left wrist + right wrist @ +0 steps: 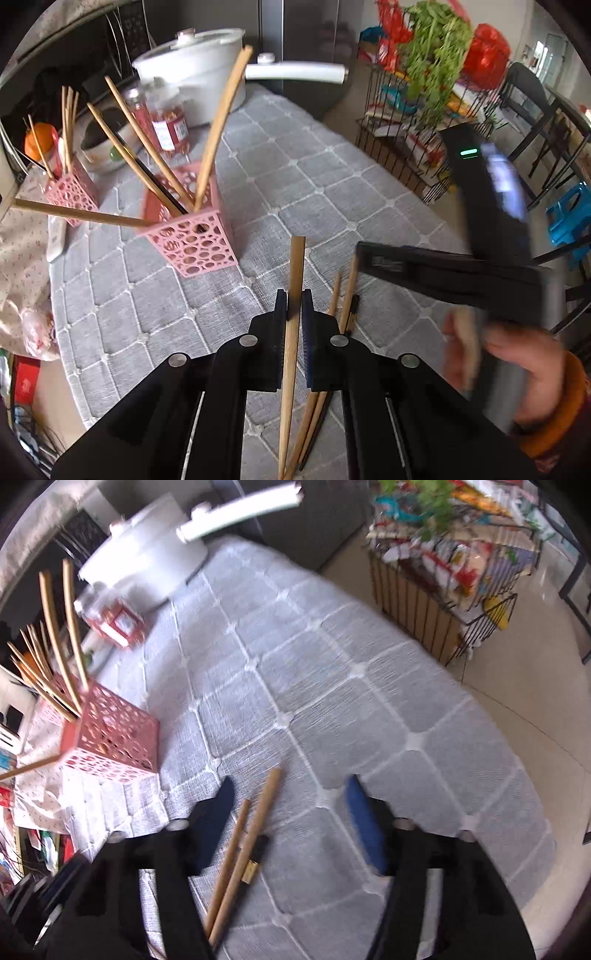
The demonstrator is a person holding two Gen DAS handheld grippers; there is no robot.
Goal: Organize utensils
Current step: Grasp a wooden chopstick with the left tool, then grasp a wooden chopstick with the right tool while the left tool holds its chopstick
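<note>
My left gripper (294,308) is shut on a wooden chopstick (295,273) and holds it above the grey quilted cloth (332,192). A pink perforated holder (192,236) with several wooden chopsticks stands ahead to the left; it also shows in the right wrist view (110,734). More loose chopsticks (341,295) lie on the cloth under the left gripper. My right gripper (291,812) is open above two wooden chopsticks (247,842) and a black one (256,856) on the cloth. The right gripper's body (454,273) shows at the right of the left wrist view.
A second pink holder (74,192) with thin sticks stands further left. A white pot (199,70) with a long handle, a red-filled jar (166,118) and a bowl (107,144) sit at the back. A wire rack (443,590) stands on the floor past the table edge.
</note>
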